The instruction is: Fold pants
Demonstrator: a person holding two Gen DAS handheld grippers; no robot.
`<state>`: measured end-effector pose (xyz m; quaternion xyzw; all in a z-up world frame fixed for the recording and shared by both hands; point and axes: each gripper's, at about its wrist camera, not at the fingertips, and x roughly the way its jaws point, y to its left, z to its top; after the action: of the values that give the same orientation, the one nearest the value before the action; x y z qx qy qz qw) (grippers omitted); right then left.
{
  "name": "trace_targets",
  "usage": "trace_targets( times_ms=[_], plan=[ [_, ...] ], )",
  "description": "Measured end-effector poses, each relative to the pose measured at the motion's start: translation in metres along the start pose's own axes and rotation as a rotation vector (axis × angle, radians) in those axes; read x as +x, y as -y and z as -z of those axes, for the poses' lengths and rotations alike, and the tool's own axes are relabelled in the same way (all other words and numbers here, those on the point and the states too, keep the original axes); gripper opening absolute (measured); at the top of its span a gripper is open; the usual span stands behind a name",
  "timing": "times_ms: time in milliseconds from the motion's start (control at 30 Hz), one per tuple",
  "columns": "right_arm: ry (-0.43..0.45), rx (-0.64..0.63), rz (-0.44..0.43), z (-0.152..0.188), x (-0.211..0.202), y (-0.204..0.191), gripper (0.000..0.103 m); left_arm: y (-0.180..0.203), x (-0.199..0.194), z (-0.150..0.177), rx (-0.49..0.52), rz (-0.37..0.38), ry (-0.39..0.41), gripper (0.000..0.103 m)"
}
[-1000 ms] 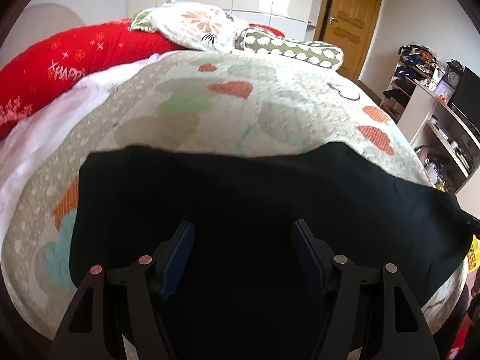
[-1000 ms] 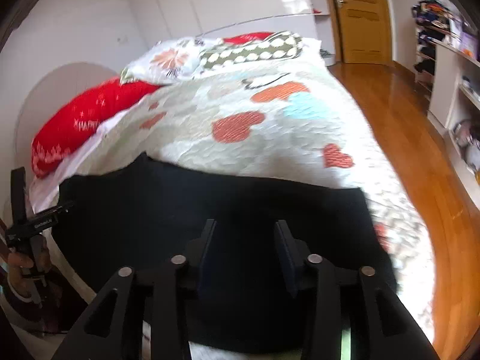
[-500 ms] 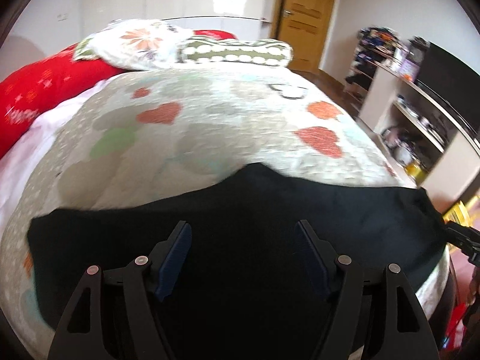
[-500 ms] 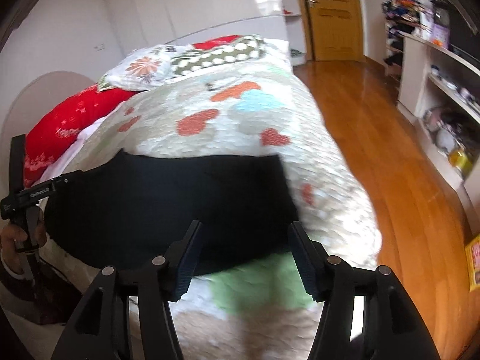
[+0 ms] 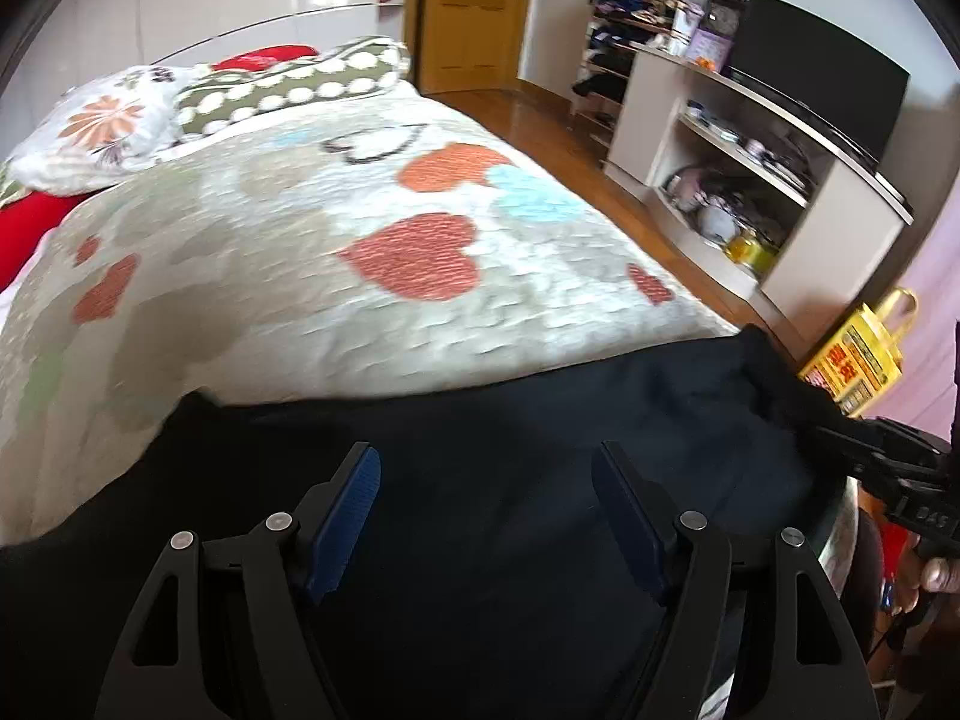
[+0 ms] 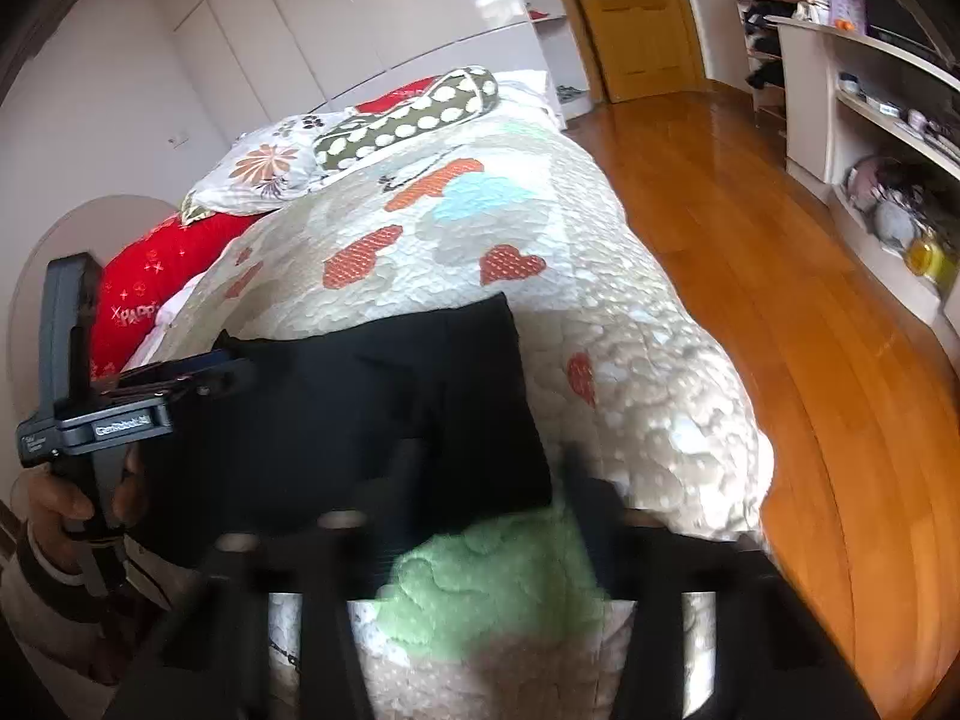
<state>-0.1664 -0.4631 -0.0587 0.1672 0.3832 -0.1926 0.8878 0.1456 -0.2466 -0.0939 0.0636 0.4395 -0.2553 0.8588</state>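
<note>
The black pants [image 5: 540, 420] lie folded across the near end of the bed; in the right wrist view the pants [image 6: 390, 396] end in a square right edge. My left gripper [image 5: 489, 498] hovers open over the cloth, blue pads wide apart, nothing pressed. From the right it shows as the left gripper [image 6: 234, 366] at the pants' left end, held by a hand [image 6: 54, 498]. My right gripper [image 6: 495, 474] is blurred, its jaws closing, the pants' near right corner between them. The right gripper [image 5: 834, 435] reaches that corner at the right.
The heart-patterned quilt [image 5: 360, 240] covers the bed. Pillows [image 6: 336, 144] and a red cushion [image 6: 150, 282] sit at its head. A shelf unit with a TV [image 5: 780, 138], a yellow bag [image 5: 858, 354] and wooden floor [image 6: 780, 300] lie to the right.
The left gripper swept rightward along the pants. The right gripper moved from over the middle of the pants to their right end; its jaws widened, then narrowed.
</note>
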Motion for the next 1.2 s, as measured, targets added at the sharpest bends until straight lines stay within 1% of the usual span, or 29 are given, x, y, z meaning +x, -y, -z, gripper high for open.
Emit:
trace_targets(
  times_ms=[67,100,133,200,233,267,333,433,467,533,600,700,800,900,967,1000,1033,1067,1133,1200],
  plan=[
    [-0.015,-0.027,0.037,0.000,0.001,-0.004,0.030,0.009,0.009,-0.008,0.020,0.014,-0.006,0.073],
    [-0.014,-0.023,0.040,0.001,0.001,-0.003,0.031,0.013,0.013,-0.011,0.025,0.016,-0.006,0.073],
    [-0.014,-0.006,0.038,0.002,0.000,-0.001,0.033,0.018,0.018,-0.015,0.032,0.023,-0.007,0.073],
    [-0.008,0.036,0.015,0.005,-0.004,0.003,0.036,0.025,0.024,-0.020,0.044,0.048,-0.016,0.073],
    [-0.004,0.044,-0.002,0.007,-0.008,0.003,0.039,0.030,0.030,-0.024,0.051,0.064,-0.019,0.073],
    [-0.006,0.036,-0.016,0.010,-0.012,0.002,0.047,0.033,0.033,-0.027,0.062,0.087,-0.024,0.074],
    [-0.021,0.031,-0.014,0.014,-0.015,0.002,0.056,0.038,0.040,-0.032,0.080,0.121,-0.029,0.077],
    [-0.002,0.075,-0.057,0.016,-0.018,0.010,0.057,0.045,0.049,-0.040,0.113,0.150,-0.025,0.077],
    [0.005,0.091,-0.070,0.016,-0.017,0.013,0.057,0.047,0.053,-0.044,0.123,0.166,-0.026,0.079],
    [0.009,0.102,-0.093,0.016,-0.014,0.015,0.060,0.052,0.061,-0.049,0.141,0.201,-0.051,0.081],
    [0.010,0.100,-0.119,0.015,-0.009,0.013,0.061,0.057,0.073,-0.055,0.168,0.223,-0.077,0.081],
    [0.010,0.094,-0.146,0.014,0.000,0.011,0.061,0.063,0.090,-0.061,0.201,0.217,-0.102,0.081],
    [0.014,0.115,-0.159,0.013,0.011,0.011,0.061,0.067,0.111,-0.065,0.190,0.229,-0.133,0.079],
    [0.046,0.150,-0.183,0.014,0.020,0.014,0.053,0.075,0.121,-0.063,0.218,0.210,-0.106,0.081],
    [0.064,0.156,-0.183,0.012,0.024,0.014,0.041,0.078,0.122,-0.063,0.224,0.200,-0.100,0.081],
    [0.066,0.158,-0.193,0.011,0.025,0.013,0.037,0.078,0.123,-0.064,0.218,0.203,-0.099,0.079],
    [0.064,0.160,-0.202,0.009,0.024,0.013,0.030,0.076,0.120,-0.063,0.208,0.210,-0.099,0.075],
    [0.057,0.151,-0.213,0.005,0.023,0.009,0.025,0.072,0.116,-0.063,0.185,0.222,-0.101,0.069],
    [0.059,0.121,-0.214,0.000,0.018,0.000,0.023,0.059,0.104,-0.065,0.130,0.237,-0.098,0.062],
    [0.082,0.089,-0.234,-0.008,0.009,-0.015,0.023,0.038,0.081,-0.067,0.048,0.236,-0.050,0.062]
  ],
)
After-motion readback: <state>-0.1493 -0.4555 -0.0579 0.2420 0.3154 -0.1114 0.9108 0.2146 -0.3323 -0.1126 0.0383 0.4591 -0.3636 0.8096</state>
